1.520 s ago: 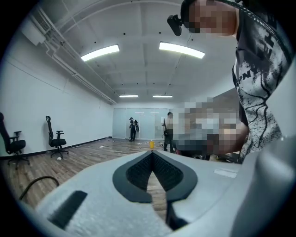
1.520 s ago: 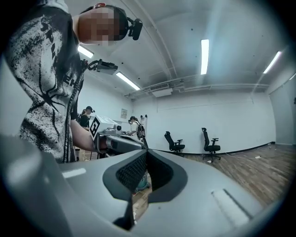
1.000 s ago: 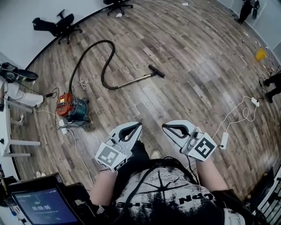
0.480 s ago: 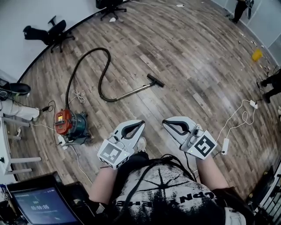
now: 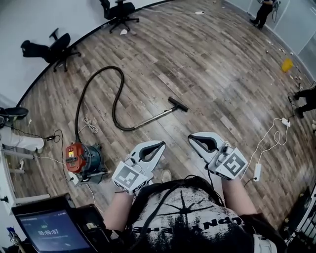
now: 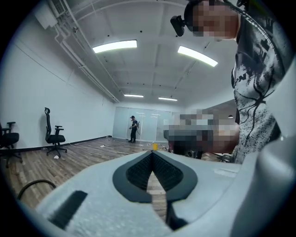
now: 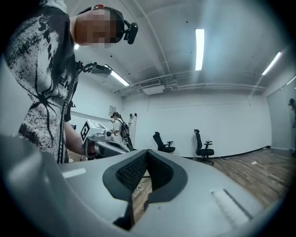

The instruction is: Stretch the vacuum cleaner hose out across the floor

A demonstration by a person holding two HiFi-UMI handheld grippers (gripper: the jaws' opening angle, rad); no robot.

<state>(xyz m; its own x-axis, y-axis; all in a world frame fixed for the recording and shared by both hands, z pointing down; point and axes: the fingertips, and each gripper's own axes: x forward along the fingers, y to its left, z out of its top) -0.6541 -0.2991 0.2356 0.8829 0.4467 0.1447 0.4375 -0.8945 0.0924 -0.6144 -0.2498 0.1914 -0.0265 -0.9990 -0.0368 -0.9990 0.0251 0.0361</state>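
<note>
A red and teal vacuum cleaner stands on the wood floor at the left of the head view. Its black hose loops up and back down, joining a metal wand with a black floor nozzle. My left gripper and right gripper are held in front of my chest, both shut and holding nothing, well short of the hose. In the left gripper view a bit of the hose shows at the lower left behind the shut left gripper. The right gripper points level across the room.
Office chairs stand by the white wall at the back left. White cables with a power strip lie at the right. A thin cord runs from the vacuum cleaner. A person stands far back; a yellow object lies nearby.
I have moved across the floor with both shut grippers carried along. The vacuum cleaner, hose and nozzle now sit lower in the head view.
</note>
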